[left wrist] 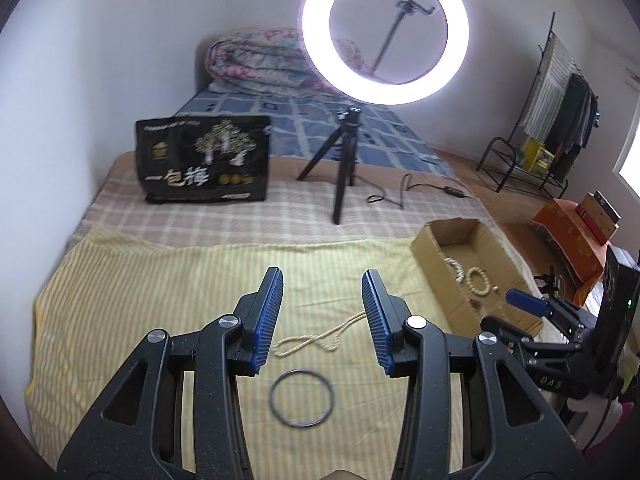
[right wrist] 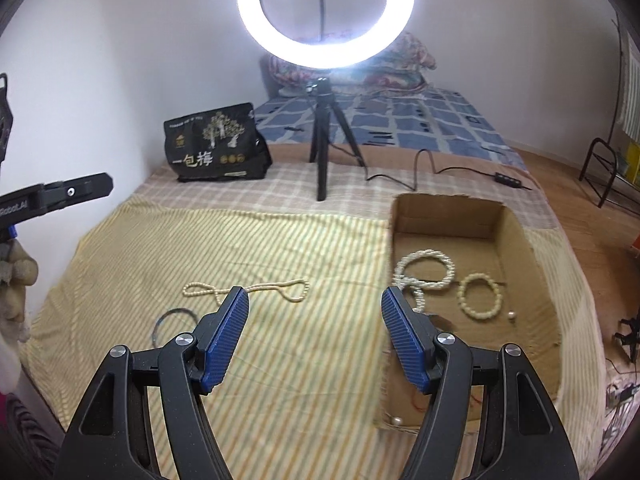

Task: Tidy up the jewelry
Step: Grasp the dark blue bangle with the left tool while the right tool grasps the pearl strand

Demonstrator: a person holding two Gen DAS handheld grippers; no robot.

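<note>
A thin pearl necklace (left wrist: 320,336) (right wrist: 256,290) and a dark bangle (left wrist: 302,397) (right wrist: 176,322) lie on the yellow striped cloth (left wrist: 160,300). My left gripper (left wrist: 322,288) is open and empty, hovering just above them. A cardboard box (left wrist: 440,240) (right wrist: 516,236) to the right holds a thick pearl necklace (right wrist: 424,270), a bead bracelet (left wrist: 478,280) (right wrist: 480,296) and loose pearls. My right gripper (right wrist: 316,304) is open and empty, between the cloth and the box's left wall; it also shows in the left wrist view (left wrist: 524,304).
A lit ring light on a black tripod (left wrist: 344,160) (right wrist: 324,148) stands behind the cloth, its cable (right wrist: 432,164) trailing right. A black snack bag (left wrist: 204,158) (right wrist: 216,144) stands at the back left. A wall runs along the left; the bed's edge is right of the box.
</note>
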